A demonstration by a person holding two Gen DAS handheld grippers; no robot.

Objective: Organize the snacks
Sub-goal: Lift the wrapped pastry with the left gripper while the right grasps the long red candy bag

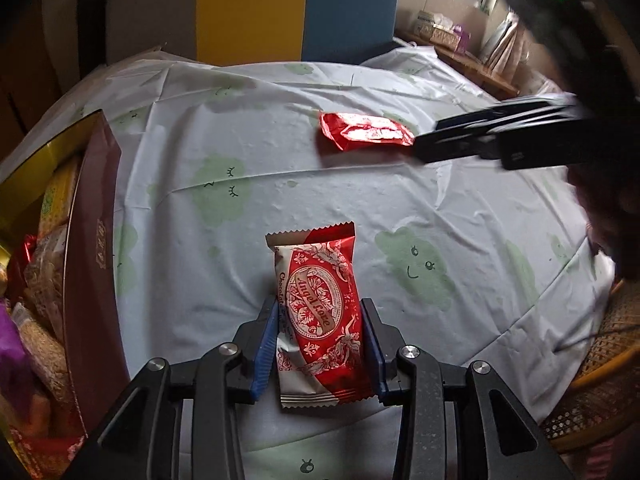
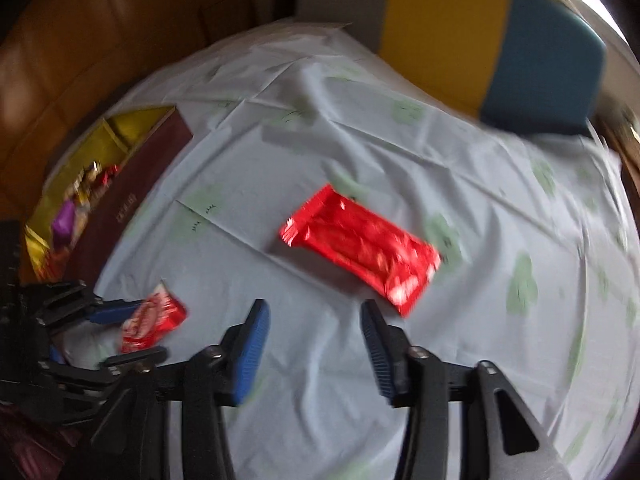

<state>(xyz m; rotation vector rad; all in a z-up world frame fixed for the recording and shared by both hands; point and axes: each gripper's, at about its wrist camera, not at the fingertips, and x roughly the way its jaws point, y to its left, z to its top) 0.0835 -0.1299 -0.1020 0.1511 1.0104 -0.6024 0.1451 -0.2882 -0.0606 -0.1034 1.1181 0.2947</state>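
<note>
So the left tool [image 1: 320, 336] is clamped on a red and white snack packet [image 1: 318, 312], blue pads pressing both long sides, the packet standing lengthwise between them with its crimped top edge pointing away from the camera. It reads "Angel Love" on an oval label. In the right wrist view you can see that same packet [image 2: 154, 322] down at the lower left, pinched between the left tool's fingers.

The right tool [image 2: 314, 344] has its jaws apart with nothing between them, just the cloth showing in the gap. Right ahead of it lies a shiny red wrapper [image 2: 360, 248], flat on the tabletop [image 2: 480, 320] and angled diagonally, a bit blurry. From the left wrist view that wrapper [image 1: 366, 132] sits just at the tip of the right tool [image 1: 424, 144]; can't tell if they touch.

The tabletop has a pale cloth with green cloud faces. At its left edge there's a maroon box [image 1: 94, 216] with a gold inside, already holding several snacks
</note>
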